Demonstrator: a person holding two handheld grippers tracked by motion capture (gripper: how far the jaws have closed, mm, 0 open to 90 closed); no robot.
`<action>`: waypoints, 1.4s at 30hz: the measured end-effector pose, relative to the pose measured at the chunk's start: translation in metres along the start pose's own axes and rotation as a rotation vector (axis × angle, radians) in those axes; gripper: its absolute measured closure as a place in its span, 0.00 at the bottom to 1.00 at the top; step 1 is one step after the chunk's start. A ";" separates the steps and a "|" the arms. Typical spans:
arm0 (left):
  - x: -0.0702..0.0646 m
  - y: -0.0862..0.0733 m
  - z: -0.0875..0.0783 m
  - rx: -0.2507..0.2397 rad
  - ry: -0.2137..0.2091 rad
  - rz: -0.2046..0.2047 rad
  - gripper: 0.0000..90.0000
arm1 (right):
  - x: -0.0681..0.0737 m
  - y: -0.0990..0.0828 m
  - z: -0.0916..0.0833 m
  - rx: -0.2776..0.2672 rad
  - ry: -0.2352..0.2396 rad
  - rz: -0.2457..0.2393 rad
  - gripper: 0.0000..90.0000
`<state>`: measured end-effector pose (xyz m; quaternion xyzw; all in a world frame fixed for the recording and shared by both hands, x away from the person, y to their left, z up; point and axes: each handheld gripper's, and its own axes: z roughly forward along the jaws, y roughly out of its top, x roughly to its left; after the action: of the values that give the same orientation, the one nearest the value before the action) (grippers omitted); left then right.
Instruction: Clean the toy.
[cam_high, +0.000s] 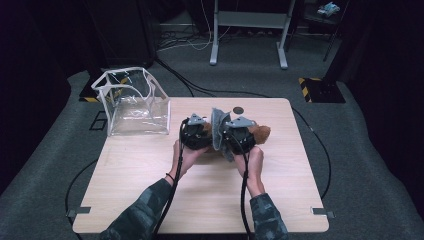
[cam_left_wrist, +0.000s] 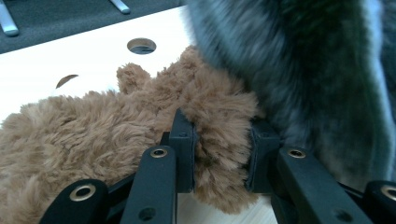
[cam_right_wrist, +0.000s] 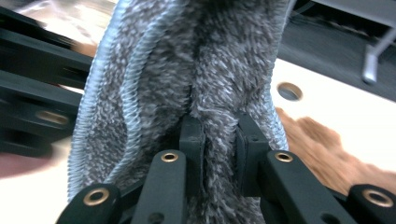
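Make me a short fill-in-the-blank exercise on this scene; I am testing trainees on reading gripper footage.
1. The left gripper is shut on the ____ plush toy.
2. The right gripper pinches a fold of the ____ fuzzy cloth.
3. A clear plastic bag stands on the table's far ____ corner in the high view.

Missing words: brown; grey; left

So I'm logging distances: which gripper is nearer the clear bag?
Left. The left gripper is beside the clear bag; the right gripper is farther over.
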<state>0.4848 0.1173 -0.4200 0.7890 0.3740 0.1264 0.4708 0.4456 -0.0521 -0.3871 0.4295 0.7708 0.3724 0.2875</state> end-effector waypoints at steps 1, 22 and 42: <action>0.000 0.000 0.000 0.004 0.005 0.006 0.77 | 0.003 0.001 0.003 0.005 -0.001 -0.004 0.85; 0.001 0.000 -0.001 -0.004 0.002 -0.017 0.78 | 0.006 0.000 0.010 0.022 -0.025 -0.057 0.85; 0.007 -0.002 -0.005 -0.011 0.015 -0.024 0.78 | -0.064 -0.039 0.006 0.138 -0.223 0.077 0.85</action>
<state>0.4858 0.1257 -0.4207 0.7808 0.3862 0.1287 0.4740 0.4622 -0.1200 -0.4147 0.5162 0.7408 0.2794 0.3266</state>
